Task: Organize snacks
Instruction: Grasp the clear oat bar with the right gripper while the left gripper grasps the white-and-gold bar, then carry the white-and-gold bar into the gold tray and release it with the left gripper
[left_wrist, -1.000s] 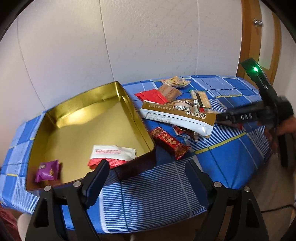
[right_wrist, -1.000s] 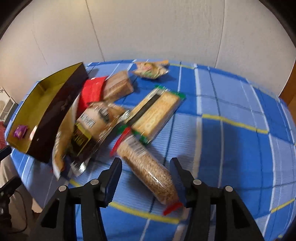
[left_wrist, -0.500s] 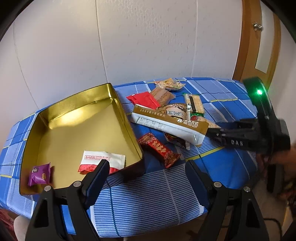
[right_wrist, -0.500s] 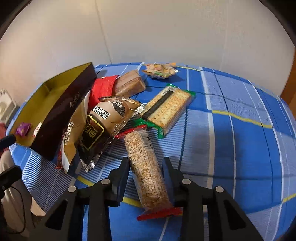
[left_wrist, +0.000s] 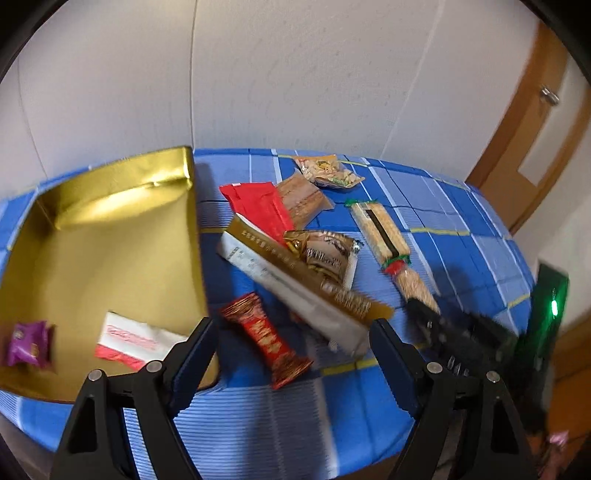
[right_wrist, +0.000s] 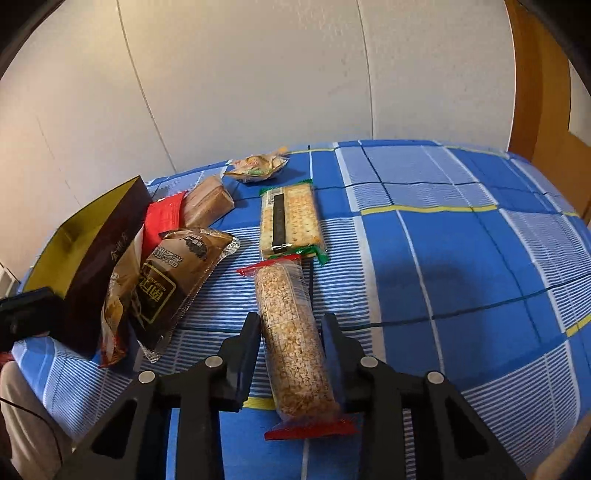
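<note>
A gold box (left_wrist: 92, 251) sits at the table's left and holds a purple candy (left_wrist: 27, 347) and a white-and-red sachet (left_wrist: 136, 341). Loose snacks lie to its right. My left gripper (left_wrist: 291, 347) is open and empty above a red-gold candy bar (left_wrist: 267, 341). My right gripper (right_wrist: 290, 339) is shut on a clear-wrapped rice-puff bar (right_wrist: 291, 332), which also shows in the left wrist view (left_wrist: 413, 286). The bar lies lengthwise between the fingers on the blue checked cloth.
A long gold-and-white packet (left_wrist: 295, 284), a brown bread packet (right_wrist: 173, 280), a cracker pack (right_wrist: 290, 221), a red packet (left_wrist: 258, 210), a brown wafer packet (right_wrist: 207, 203) and a small mixed-snack bag (right_wrist: 258, 166) lie mid-table. A white wall stands behind, a wooden door (left_wrist: 524, 147) to the right.
My right gripper has closed its fingers onto the rice-puff bar, which has turned to point straight ahead. My left gripper has shifted right, over the red-gold candy bar.
</note>
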